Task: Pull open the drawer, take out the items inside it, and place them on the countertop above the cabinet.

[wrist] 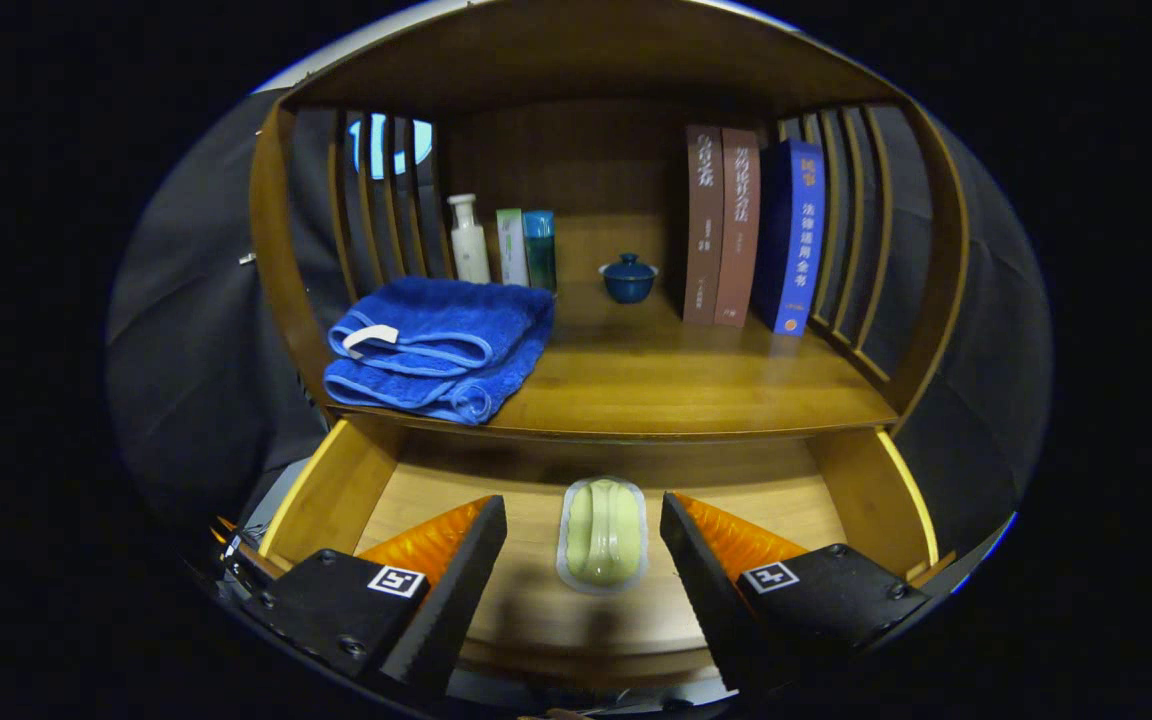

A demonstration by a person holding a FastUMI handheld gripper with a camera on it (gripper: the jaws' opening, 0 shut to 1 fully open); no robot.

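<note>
Already the drawer (336, 490) stands pulled out beneath the wooden countertop (656, 385), its pale floor open to view. On that floor lies a small pale-green item in a clear wrapper (603, 535), roughly midway between the drawer's side walls; what it is exactly is hard to say from here, perhaps a packaged snack. The gripper (584, 555) hangs over the drawer with its fingers spread wide, one on the left of the packet and one on the right, neither touching it. Up on the countertop, at the near left, rests a folded blue towel (441, 345). Farther back stand a white bottle (468, 240) and two slim boxes (526, 248), then a small blue lidded cup (628, 277) near the middle. Three upright books (746, 230) stand at the far right.
</note>
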